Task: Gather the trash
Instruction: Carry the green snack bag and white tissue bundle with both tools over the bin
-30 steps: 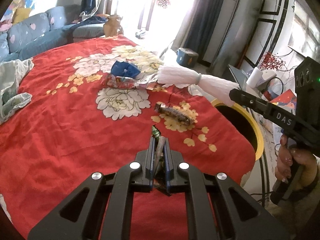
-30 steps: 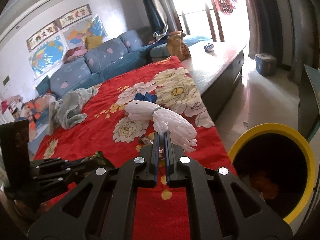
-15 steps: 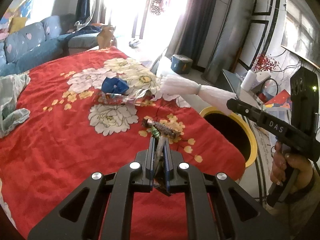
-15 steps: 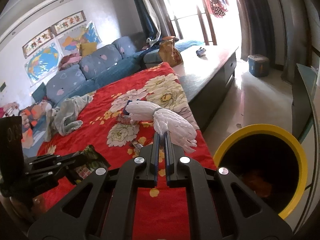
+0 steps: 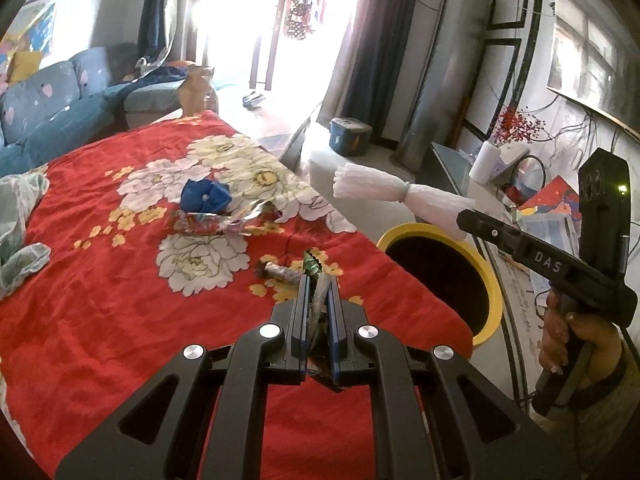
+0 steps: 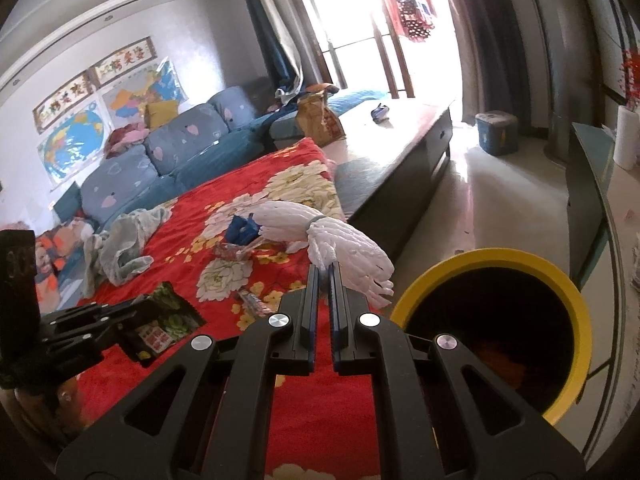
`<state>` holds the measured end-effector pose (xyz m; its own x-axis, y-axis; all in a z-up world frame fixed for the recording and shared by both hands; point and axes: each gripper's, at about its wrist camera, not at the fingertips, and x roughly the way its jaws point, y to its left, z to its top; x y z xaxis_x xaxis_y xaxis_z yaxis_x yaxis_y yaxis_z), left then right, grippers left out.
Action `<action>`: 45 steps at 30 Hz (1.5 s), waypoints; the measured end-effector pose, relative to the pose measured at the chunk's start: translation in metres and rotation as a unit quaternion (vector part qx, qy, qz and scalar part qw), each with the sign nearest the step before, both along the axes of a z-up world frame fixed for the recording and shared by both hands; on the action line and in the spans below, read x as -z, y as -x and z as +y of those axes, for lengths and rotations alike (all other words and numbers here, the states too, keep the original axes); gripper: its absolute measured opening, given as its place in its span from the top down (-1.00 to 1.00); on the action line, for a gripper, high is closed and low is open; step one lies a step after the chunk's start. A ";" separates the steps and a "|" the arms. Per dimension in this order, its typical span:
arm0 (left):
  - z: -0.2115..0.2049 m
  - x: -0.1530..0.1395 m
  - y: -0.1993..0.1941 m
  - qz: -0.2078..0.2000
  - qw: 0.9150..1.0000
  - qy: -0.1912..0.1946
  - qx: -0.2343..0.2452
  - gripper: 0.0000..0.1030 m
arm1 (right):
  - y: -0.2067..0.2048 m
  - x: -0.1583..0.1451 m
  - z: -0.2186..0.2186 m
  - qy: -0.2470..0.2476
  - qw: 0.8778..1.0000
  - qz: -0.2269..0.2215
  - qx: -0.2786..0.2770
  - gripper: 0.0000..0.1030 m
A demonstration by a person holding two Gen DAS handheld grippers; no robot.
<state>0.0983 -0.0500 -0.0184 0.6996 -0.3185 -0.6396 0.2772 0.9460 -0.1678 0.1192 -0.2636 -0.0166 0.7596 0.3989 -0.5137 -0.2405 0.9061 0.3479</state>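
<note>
Right hand-held gripper: jaws pinched near-closed on one end of white crinkled plastic bundle, rest of bundle cantilevered forward, a band cinching its middle. Held out level, clear of red floral cloth, just short of yellow-rimmed bin. Likely reason: carry over the rim, then release straight down. Seen from the left camera too: gripping bundle tip directly above the bin's far rim.

Left hand-held gripper: jaws narrow, clamped on dark snack wrapper, only its crumpled green edge poking past the tips in own view. Hovering above the cloth, on the side of the bin toward the sofa, near but not over the opening. Probably queued behind the right one for the drop.

Pose: right unit roughly horizontal, fingers pointing past the bin's near rim, person's hand wrapped on the pistol grip low beside the bin. Left unit pitched slightly down, aimed across the cloth toward the bin.

Remaining on the tabletop, away from the bin: silvery stick wrapper nearest, foil packet further, blue crumpled piece touching the packet's far side. Pale cloth heap farthest from the bin; trash or not, cannot tell.

Bin interior dark, something orange low inside.
</note>
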 end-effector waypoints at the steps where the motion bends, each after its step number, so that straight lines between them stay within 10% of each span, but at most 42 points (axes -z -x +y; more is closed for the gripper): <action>1: -0.003 -0.001 0.000 -0.001 1.000 0.000 0.003 0.84 | 0.000 0.001 -0.003 0.000 1.000 0.001 0.003 0.95; 45: -0.113 0.001 -0.014 -0.016 0.994 -0.019 0.108 0.84 | 0.011 0.043 -0.100 0.016 0.988 0.065 0.139 0.95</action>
<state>0.1128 -0.1633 -0.0198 0.6366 -0.4406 -0.6329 0.4798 0.8688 -0.1222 0.1078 -0.3636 -0.0592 0.7641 0.1668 -0.6232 0.0634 0.9419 0.3299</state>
